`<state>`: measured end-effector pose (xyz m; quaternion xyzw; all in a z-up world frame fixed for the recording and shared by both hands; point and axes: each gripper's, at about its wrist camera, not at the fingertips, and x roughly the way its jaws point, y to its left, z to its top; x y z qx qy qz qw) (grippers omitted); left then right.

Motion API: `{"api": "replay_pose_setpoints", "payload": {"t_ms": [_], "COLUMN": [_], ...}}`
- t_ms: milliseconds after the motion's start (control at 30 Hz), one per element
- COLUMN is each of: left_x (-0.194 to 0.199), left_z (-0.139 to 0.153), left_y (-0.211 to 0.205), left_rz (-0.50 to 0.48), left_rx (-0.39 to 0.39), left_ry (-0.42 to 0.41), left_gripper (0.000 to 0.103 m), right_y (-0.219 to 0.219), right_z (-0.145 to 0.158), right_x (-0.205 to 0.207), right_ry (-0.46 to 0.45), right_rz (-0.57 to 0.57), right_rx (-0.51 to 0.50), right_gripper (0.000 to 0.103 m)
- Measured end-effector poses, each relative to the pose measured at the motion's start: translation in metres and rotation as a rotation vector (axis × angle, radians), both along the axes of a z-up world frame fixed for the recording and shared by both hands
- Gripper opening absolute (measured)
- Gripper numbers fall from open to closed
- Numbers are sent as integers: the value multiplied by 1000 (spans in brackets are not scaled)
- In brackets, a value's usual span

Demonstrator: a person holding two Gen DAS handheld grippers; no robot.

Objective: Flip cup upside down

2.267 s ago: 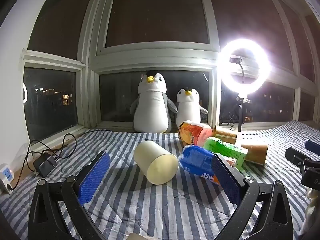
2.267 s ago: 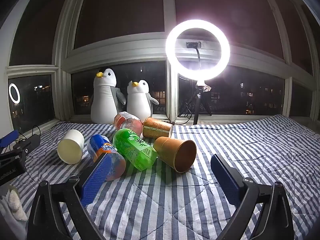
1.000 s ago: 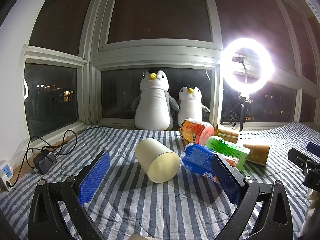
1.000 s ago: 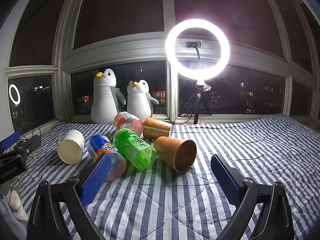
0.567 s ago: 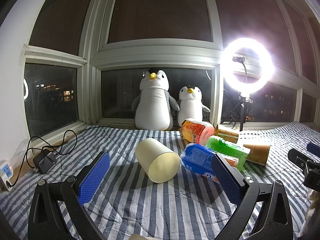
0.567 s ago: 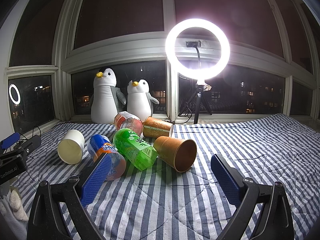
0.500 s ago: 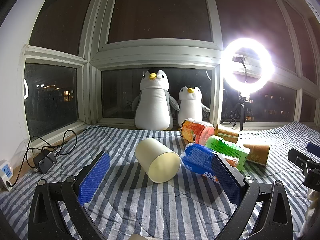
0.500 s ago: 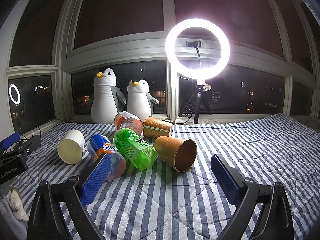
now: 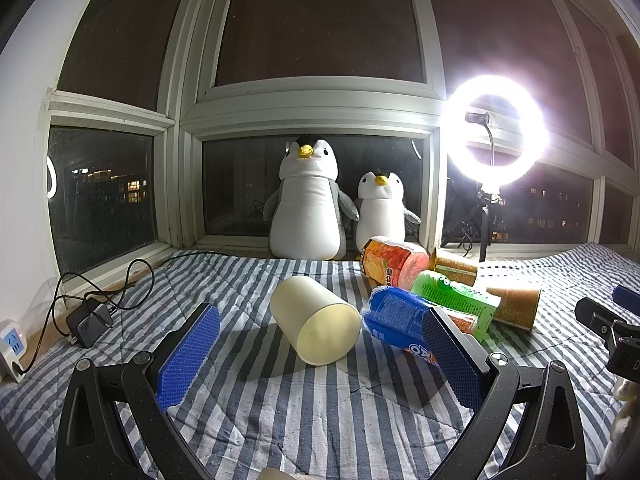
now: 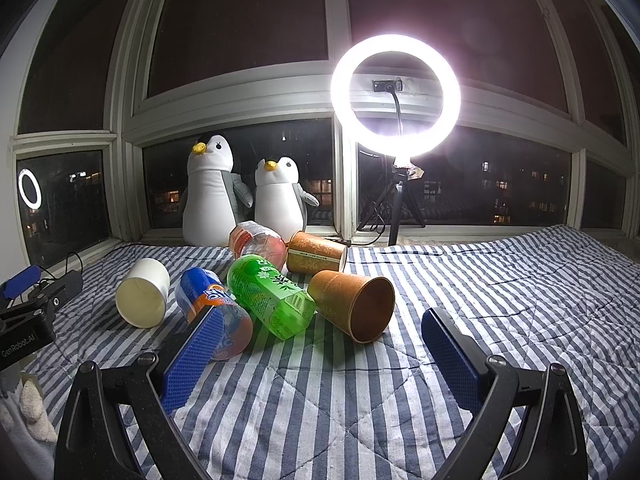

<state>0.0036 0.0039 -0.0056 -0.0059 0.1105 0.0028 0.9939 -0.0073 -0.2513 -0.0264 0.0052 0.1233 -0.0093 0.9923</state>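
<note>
A cream cup point(image 9: 316, 320) lies on its side on the striped blanket, mouth toward me; the right wrist view shows the cream cup point(image 10: 143, 292) at the left. My left gripper point(image 9: 320, 354) is open, hovering just short of that cup with nothing between its blue pads. A brown paper cup point(image 10: 354, 304) lies on its side with its mouth toward the right gripper point(image 10: 318, 356), which is open and empty a little behind it. A second brown cup point(image 10: 316, 252) lies farther back. The left gripper point(image 10: 28, 312) shows at the left edge of the right wrist view.
Blue, green and orange drink bottles point(image 10: 268, 296) lie between the cups. Two plush penguins point(image 9: 308, 204) and a lit ring light point(image 10: 396, 96) stand on the window sill. A charger and cable point(image 9: 86, 320) lie at the blanket's left edge. Striped blanket point(image 10: 500, 280) stretches to the right.
The left wrist view shifted slightly early on, the cup sitting a touch farther right and nearer; for the last second both grippers and all objects have stayed still.
</note>
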Motion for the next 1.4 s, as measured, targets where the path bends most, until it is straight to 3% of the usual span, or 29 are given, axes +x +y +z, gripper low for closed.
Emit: {"api": "replay_pose_setpoints", "payload": {"t_ms": [633, 933, 1200, 1400], "left_x": [-1, 3, 3, 4], "left_z": [-5, -6, -4, -3], "left_y": [0, 0, 1, 1], "left_rz": [4, 9, 9, 10], "left_rx": [1, -5, -19, -16], "left_ry": [6, 27, 33, 30], "left_gripper": [102, 102, 102, 102], "right_y": [-2, -3, -4, 5], "right_z": [-5, -10, 12, 24], "right_x": [19, 50, 94, 153], "right_ry": [107, 242, 321, 465], "right_rz": [34, 90, 153, 243], "right_rx": [42, 72, 52, 38], "right_gripper": [98, 98, 97, 85]}}
